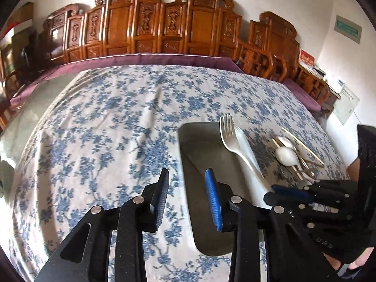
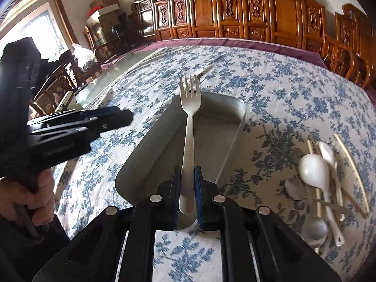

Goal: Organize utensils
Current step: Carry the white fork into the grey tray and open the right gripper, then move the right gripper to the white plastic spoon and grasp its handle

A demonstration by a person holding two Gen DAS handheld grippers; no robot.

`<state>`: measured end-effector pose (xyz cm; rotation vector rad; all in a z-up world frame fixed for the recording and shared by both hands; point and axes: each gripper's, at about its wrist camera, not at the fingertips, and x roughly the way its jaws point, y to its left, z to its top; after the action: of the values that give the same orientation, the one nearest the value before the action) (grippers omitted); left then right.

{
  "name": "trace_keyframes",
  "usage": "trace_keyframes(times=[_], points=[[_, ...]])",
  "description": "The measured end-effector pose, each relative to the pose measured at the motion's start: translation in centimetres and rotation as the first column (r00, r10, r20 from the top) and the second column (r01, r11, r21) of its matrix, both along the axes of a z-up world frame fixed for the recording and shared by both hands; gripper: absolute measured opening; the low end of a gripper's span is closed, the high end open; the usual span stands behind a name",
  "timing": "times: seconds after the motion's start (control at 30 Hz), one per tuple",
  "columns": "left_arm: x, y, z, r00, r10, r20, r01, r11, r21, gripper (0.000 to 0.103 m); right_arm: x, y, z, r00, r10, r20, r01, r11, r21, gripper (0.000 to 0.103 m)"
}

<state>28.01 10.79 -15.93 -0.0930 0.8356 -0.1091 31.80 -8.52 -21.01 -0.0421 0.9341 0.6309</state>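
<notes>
Your right gripper point(image 2: 187, 188) clamps the fork point(image 2: 189, 127) by its handle, tines at 12 o'clock over the tray point(image 2: 231, 129). Your left gripper point(image 1: 188, 188) is partly open, empty. Utensil pile point(image 2: 326, 183) sits at 3 o'clock of the tray.

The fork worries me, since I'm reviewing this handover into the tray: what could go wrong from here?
1. The right gripper pinches the fork only near its handle end, so it could pivot or slip.
2. Its tines reach past the tray's far rim, so it might land half outside.
</notes>
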Motion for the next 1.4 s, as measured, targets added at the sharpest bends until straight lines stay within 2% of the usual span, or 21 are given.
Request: trace_keyframes(times=[0.13, 0.2, 0.23, 0.4, 0.47, 0.53, 0.7, 0.83, 0.97, 1.03, 1.17, 1.4], points=[[0.1, 0.7, 0.0, 1.000, 0.020, -0.003, -0.020, 1.000, -0.006, 0.030, 0.6, 1.0, -1.0, 1.000, 0.006, -0.019, -0.006, 1.000, 0.009, 0.016], [0.1, 0.7, 0.0, 1.000, 0.021, -0.002, -0.021, 1.000, -0.007, 0.030, 0.8, 1.0, -1.2, 1.000, 0.013, -0.023, -0.012, 1.000, 0.020, 0.030], [0.1, 0.7, -0.1, 1.000, 0.019, -0.002, -0.019, 1.000, -0.007, 0.030, 0.8, 0.9, -1.3, 1.000, 0.015, -0.023, -0.014, 1.000, 0.024, 0.031], [-0.2, -0.1, 0.2, 1.000, -0.004, 0.003, 0.004, 1.000, -0.003, 0.034, -0.1, -1.0, -0.4, 1.000, 0.014, 0.010, -0.015, 0.999, 0.048, 0.031], [-0.5, -0.7, 0.4, 1.000, -0.014, 0.010, 0.014, 1.000, -0.003, 0.052, -0.7, -2.5, 0.3, 0.999, 0.007, 0.038, -0.008, 0.999, 0.038, 0.031], [-0.7, -1.4, 0.5, 1.000, -0.026, 0.015, 0.026, 1.000, -0.002, 0.058, -1.4, -4.5, 0.9, 0.998, -0.010, 0.065, 0.009, 1.000, 0.028, 0.031], [-1.2, -3.8, 0.8, 0.997, -0.070, 0.013, 0.070, 0.997, -0.010, 0.067, -2.7, -10.2, 1.8, 0.990, -0.073, 0.118, 0.076, 0.997, -0.018, 0.031], [-1.8, -6.2, 1.3, 0.992, -0.121, 0.024, 0.121, 0.993, 0.012, 0.074, -2.8, -14.5, 1.8, 0.982, -0.129, 0.137, 0.139, 0.988, -0.066, 0.031], [-2.1, -8.2, 1.6, 0.987, -0.158, 0.020, 0.157, 0.987, 0.022, 0.076, -2.5, -17.9, 1.3, 0.973, -0.180, 0.141, 0.192, 0.978, -0.080, 0.031], [-2.2, -9.0, 1.5, 0.986, -0.167, 0.018, 0.166, 0.986, 0.021, 0.083, -2.3, -18.7, 0.8, 0.972, -0.187, 0.142, 0.201, 0.975, -0.092, 0.031], [-2.4, -11.1, 1.1, 0.981, -0.193, 0.007, 0.193, 0.981, 0.027, 0.083, -1.6, -20.0, -0.6, 0.969, -0.203, 0.139, 0.219, 0.969, -0.111, 0.031], [-2.5, -14.0, 0.0, 0.974, -0.227, -0.024, 0.228, 0.973, 0.037, 0.083, 0.2, -21.5, -3.0, 0.967, -0.232, 0.106, 0.242, 0.966, -0.089, 0.031]])
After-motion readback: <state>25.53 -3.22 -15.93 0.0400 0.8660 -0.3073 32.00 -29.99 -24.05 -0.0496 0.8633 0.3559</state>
